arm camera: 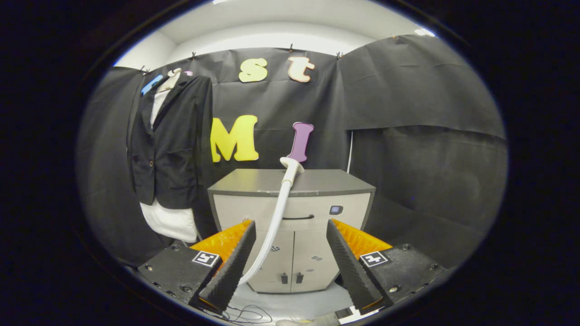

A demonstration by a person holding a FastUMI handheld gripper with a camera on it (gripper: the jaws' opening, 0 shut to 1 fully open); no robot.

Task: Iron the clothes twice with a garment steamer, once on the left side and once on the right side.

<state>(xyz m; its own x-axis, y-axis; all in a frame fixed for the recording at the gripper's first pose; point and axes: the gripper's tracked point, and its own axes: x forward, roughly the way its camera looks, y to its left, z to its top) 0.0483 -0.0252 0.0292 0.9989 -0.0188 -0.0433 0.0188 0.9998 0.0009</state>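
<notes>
Gripper (290, 262) fingers spread wide, nothing between them. Steamer head (291, 166) rests at the cabinet's (253, 181) front top edge, hose (272, 226) trailing down the front. Handle looks rigid, light (hose limp, likely to drag); grip the handle. Jacket (170, 145) hangs left of the cabinet.

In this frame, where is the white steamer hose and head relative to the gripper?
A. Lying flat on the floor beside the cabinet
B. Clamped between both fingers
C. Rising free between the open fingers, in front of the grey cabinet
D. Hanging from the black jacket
C: the gripper is open, and the white steamer hose curves up between the fingers, untouched, ahead of the grey cabinet.
</notes>
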